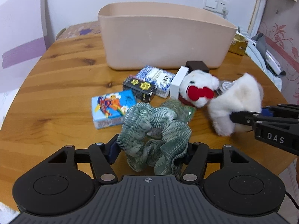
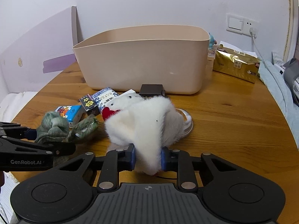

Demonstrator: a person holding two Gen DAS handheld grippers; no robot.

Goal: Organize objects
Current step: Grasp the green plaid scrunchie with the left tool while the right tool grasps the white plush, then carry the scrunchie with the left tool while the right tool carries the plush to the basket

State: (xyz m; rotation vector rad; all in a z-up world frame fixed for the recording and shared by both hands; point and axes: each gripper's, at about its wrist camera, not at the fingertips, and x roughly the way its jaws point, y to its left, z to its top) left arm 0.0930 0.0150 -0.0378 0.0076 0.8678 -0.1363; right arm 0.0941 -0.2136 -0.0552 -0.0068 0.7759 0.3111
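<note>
You hold two things, but nothing visibly sits in the beige bin (image 2: 142,61) yet; its inside is mostly hidden. Your left gripper (image 1: 151,149) pinches the green scrunchie (image 1: 155,128), and your right gripper (image 2: 147,156) pinches the white plush toy (image 2: 142,123) by its lower end, just above the wooden table (image 2: 233,121). The toy's long axis runs from your right gripper toward the bin, head forward. The small boxes (image 1: 130,91) before the bin are left, I think, so most work remains.
</note>
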